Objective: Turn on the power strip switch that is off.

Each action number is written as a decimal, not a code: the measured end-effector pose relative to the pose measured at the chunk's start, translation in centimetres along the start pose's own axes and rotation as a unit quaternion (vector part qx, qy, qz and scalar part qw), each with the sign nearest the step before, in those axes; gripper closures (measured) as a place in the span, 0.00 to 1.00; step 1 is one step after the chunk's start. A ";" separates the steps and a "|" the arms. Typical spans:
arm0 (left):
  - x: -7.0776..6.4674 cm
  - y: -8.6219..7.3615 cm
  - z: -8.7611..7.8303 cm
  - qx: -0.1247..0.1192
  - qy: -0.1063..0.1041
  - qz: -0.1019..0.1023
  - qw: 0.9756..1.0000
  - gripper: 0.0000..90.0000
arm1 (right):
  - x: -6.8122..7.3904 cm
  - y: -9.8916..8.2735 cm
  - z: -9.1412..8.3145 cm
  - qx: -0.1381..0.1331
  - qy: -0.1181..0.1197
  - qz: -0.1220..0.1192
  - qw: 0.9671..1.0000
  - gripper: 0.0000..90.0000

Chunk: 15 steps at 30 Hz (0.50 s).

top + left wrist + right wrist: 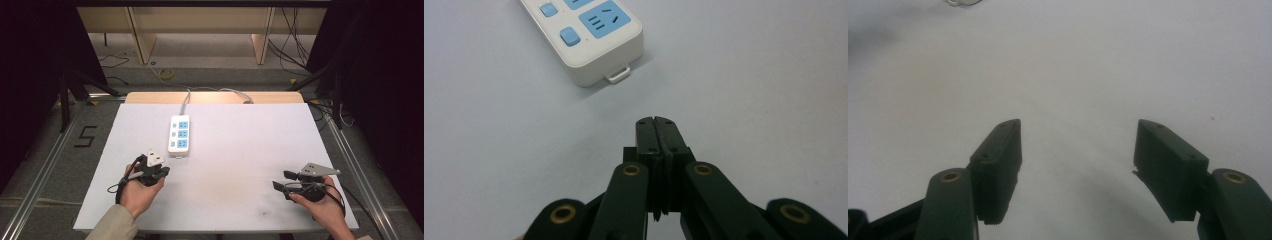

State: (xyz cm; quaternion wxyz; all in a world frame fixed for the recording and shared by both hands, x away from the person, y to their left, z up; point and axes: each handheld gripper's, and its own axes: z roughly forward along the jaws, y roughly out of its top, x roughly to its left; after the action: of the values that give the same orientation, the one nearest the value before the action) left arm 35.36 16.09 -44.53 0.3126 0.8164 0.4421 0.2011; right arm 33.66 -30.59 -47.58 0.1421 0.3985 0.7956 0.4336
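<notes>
A white power strip (179, 133) with blue sockets lies on the white table top (240, 150), its cable running off the far edge. In the left gripper view its near end (589, 37) shows blue switches and a small hanging loop. My left gripper (657, 122) sits just short of that end, jaws pressed together with nothing between them; in the high view the left gripper (159, 161) rests in the hand at the lower left. My right gripper (1078, 135) stands open over bare table, and in the high view the right gripper (281, 181) is at the lower right, pointing left.
The table's far wooden edge (215, 96) borders a floor with loose cables and wooden furniture legs behind. Metal rails run along both sides of the table. A small dark speck (263, 213) marks the table near the front.
</notes>
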 end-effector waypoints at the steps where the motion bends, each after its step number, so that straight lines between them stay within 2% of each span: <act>1: 0.0 0.2 0.1 -0.001 0.001 0.000 1.000 1.00 | 0.0 0.0 0.0 0.000 0.000 0.000 1.000 0.41; 10: 0.5 1.6 1.0 0.004 0.008 0.002 1.000 1.00 | -0.1 0.0 0.0 0.000 0.000 0.000 1.000 0.41; 15: 1.0 2.2 1.5 0.005 0.012 -0.004 1.000 1.00 | -0.1 0.0 0.0 -0.001 -0.001 0.000 1.000 0.41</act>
State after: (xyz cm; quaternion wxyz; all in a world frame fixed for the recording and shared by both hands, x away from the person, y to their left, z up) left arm 38.11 15.51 -44.02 0.3042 0.8135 0.4502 0.2074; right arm 33.69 -30.66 -47.58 0.1433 0.3986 0.7951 0.4341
